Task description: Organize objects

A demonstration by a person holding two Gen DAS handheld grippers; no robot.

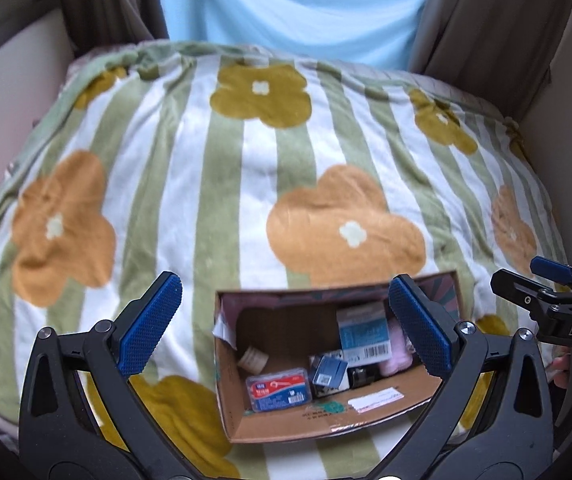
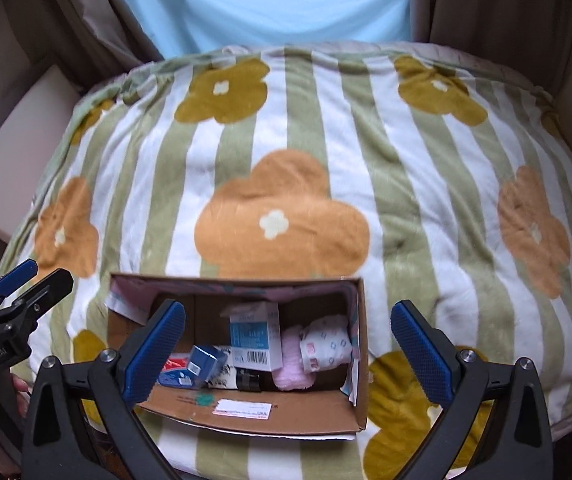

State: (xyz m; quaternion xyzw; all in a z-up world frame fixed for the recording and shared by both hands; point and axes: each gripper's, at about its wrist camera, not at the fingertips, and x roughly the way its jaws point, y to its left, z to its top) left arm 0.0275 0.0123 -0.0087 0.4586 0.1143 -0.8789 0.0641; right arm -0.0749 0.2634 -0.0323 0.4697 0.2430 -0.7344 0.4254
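An open cardboard box (image 1: 286,420) (image 2: 286,420) lies on a striped flower blanket (image 1: 245,184) (image 2: 426,200). Inside it are a blue-and-white carton (image 1: 364,330) (image 2: 255,336), a small blue box (image 1: 328,372) (image 2: 203,362), a clear case with a red label (image 1: 279,392), a pink cloth (image 2: 292,364), a white patterned packet (image 2: 326,342) and a roll of tape (image 1: 253,358). My left gripper (image 1: 286,328) hovers open over the box, nothing between its fingers. My right gripper (image 2: 288,338) is open above the box too, also holding nothing.
The blanket covers a cushioned surface with beige padded sides (image 1: 9,76) (image 2: 17,132). A person in a light blue shirt (image 1: 298,4) (image 2: 265,0) sits at the far end. Each gripper shows at the other view's edge, the right gripper (image 1: 546,292) and the left gripper (image 2: 17,296).
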